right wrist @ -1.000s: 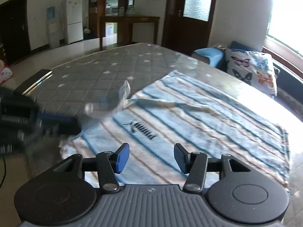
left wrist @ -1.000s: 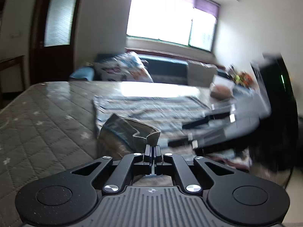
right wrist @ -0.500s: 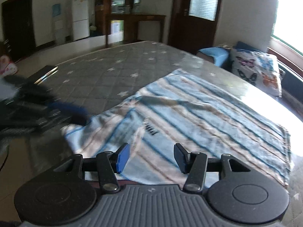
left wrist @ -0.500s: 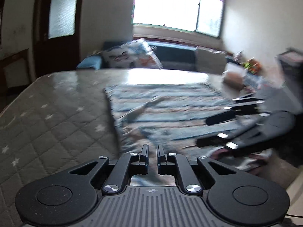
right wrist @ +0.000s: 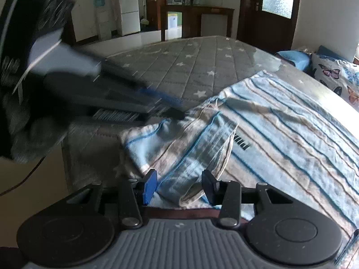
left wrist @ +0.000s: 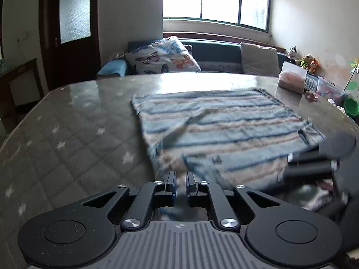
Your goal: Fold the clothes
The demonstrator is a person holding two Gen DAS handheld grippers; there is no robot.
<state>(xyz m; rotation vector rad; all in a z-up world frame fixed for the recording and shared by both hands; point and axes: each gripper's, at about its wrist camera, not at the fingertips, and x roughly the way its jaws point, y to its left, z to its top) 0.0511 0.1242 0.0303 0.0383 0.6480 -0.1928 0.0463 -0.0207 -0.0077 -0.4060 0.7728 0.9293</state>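
Left wrist view: left gripper (left wrist: 180,180) hovers low at the striped garment (left wrist: 224,132), jaws slightly apart, having released the fabric; right gripper (right wrist: 179,182) gapes wide.

Left tongs (left wrist: 180,180) slightly parted over striped garment (left wrist: 222,130).

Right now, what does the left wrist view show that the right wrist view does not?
Only the left wrist view shows the window, the grey cushion and the soft toys. Only the right wrist view shows the white fridge and the dark cabinet. Both show the striped garment on the star-quilted mattress, the butterfly pillow, and the other gripper: the right gripper is open, the left gripper slightly apart.
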